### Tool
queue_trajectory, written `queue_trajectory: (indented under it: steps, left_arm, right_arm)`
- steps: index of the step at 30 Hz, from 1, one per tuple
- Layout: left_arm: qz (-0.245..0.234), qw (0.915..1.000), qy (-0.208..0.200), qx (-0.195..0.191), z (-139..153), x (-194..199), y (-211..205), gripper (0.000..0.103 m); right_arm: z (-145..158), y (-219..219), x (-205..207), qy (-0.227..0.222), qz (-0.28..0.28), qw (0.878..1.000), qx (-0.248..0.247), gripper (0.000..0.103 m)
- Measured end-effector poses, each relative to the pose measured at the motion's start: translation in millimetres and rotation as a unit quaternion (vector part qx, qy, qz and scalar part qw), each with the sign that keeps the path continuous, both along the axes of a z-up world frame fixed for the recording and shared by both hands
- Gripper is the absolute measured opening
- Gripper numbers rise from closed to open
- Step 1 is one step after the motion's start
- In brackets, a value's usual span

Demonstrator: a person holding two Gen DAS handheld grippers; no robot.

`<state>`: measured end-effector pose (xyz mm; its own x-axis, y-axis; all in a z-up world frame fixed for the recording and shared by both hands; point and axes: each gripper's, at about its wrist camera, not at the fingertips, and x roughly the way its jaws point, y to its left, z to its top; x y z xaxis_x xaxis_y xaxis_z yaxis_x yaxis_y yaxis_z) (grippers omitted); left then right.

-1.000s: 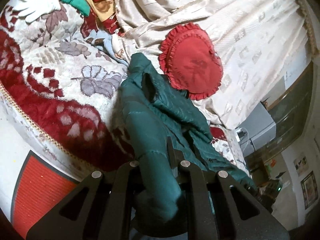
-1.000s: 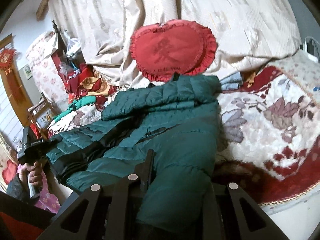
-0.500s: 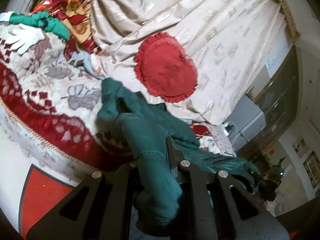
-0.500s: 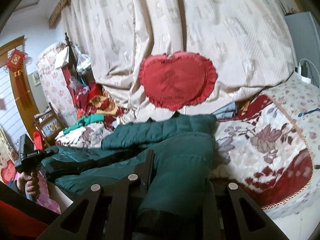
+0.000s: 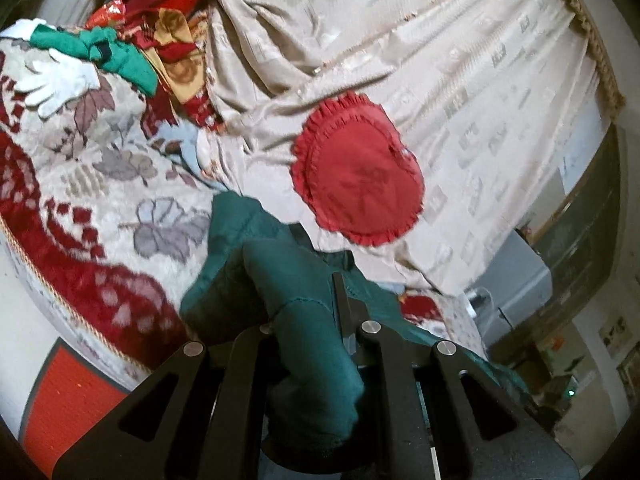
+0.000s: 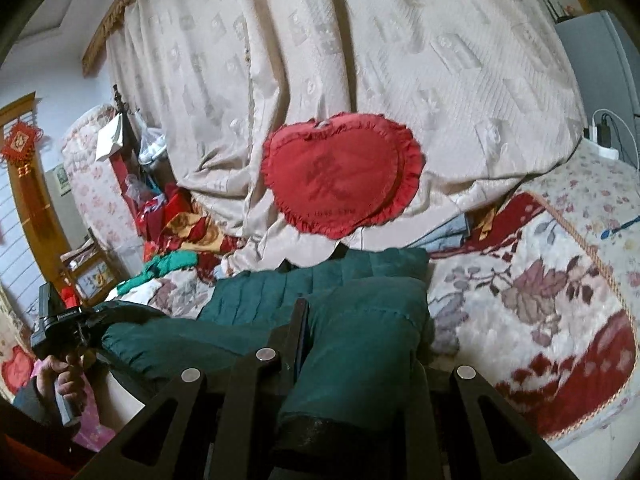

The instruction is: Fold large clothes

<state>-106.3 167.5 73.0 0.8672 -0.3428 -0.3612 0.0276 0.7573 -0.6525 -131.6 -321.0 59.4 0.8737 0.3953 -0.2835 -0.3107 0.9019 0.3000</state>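
Jacket (image 6: 320, 292) on floral bedspread (image 6: 540, 292)

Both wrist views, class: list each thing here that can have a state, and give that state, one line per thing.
Green jacket: bunched, partly lifted off the bed, gripped at two places.
Left gripper: shut on the jacket.
Right gripper: shut on the jacket.
Red heart cushion: propped against the curtain.
Curtain: drawn, hem draped onto the bed.
White glove: lying flat on the bed.

A dark green quilted puffer jacket (image 6: 360, 320) is lying crumpled across the front edge of the bed (image 6: 560, 280), its bulk sagging on the floral red-and-cream cover. Both sleeves are being lifted clear of the edge, one stretching toward each side, with a black cuff showing.
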Motion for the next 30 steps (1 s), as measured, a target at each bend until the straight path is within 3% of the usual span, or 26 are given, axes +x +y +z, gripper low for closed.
queue_trajectory:
  steps: [8,15,18,25,30]
  left_arm:
    - [0.011,0.9999,0.011,0.000,-3,41,4,0.009]
    - [0.036,0.9993,0.008,-0.006,8,106,3,0.009]
    - [0.049,0.9981,0.034,0.013,-7,152,0,0.010]
    - [0.067,0.9896,0.118,0.048,-75,255,4,0.012]
    - [0.068,0.9853,0.136,0.080,-104,288,2,0.014]
  right_arm:
    - [0,6,31,0.003,-0.020,1.000,-0.010,0.017]
    - [22,11,101,0.000,-0.024,1.000,-0.007,0.017]
    - [17,13,154,0.031,-0.034,0.999,-0.003,0.017]
    - [-13,31,271,0.104,-0.054,0.993,-0.020,0.017]
    - [-38,37,334,0.158,-0.065,0.985,-0.009,0.017]
